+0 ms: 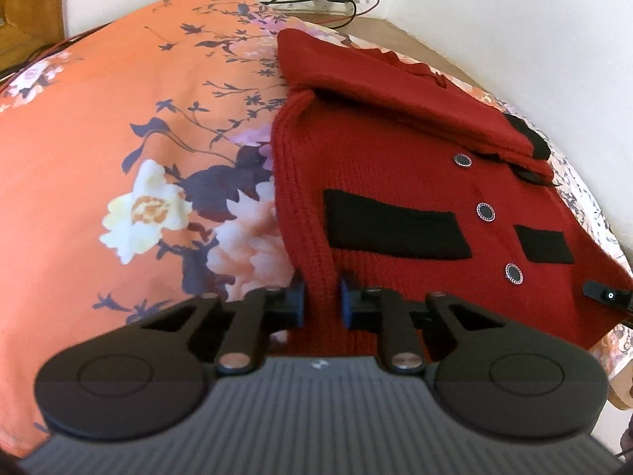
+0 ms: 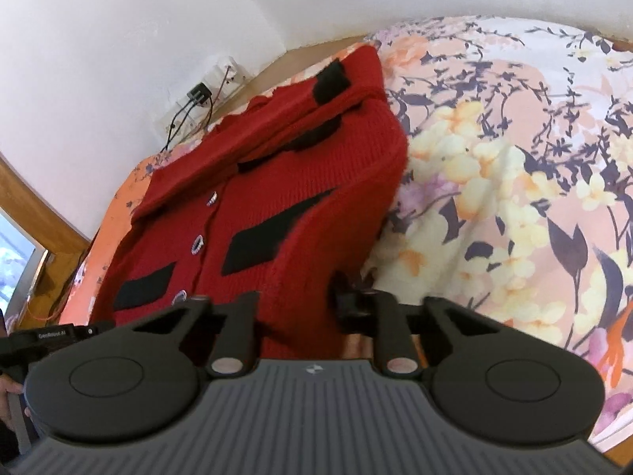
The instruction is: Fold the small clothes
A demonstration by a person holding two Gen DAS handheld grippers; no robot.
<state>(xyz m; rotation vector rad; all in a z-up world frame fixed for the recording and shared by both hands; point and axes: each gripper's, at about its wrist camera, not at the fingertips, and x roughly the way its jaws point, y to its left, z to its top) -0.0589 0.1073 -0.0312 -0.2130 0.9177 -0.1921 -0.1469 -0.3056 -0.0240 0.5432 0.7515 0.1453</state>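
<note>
A floral bedsheet (image 1: 99,126) fills both views, and on it lies a small red knitted cardigan (image 1: 395,166) with black pocket patches and dark buttons (image 1: 486,211), its sleeves folded across the chest. The left gripper (image 1: 321,304) reaches in low from six o'clock, its blue-padded fingers (image 1: 298,301) pinched on the cardigan's hem edge. The right gripper (image 2: 296,304) comes in likewise from six o'clock, clamped on the opposite hem corner, fabric hiding one fingertip. Only the right wrist view shows a hand (image 2: 10,392) at nine o'clock.
</note>
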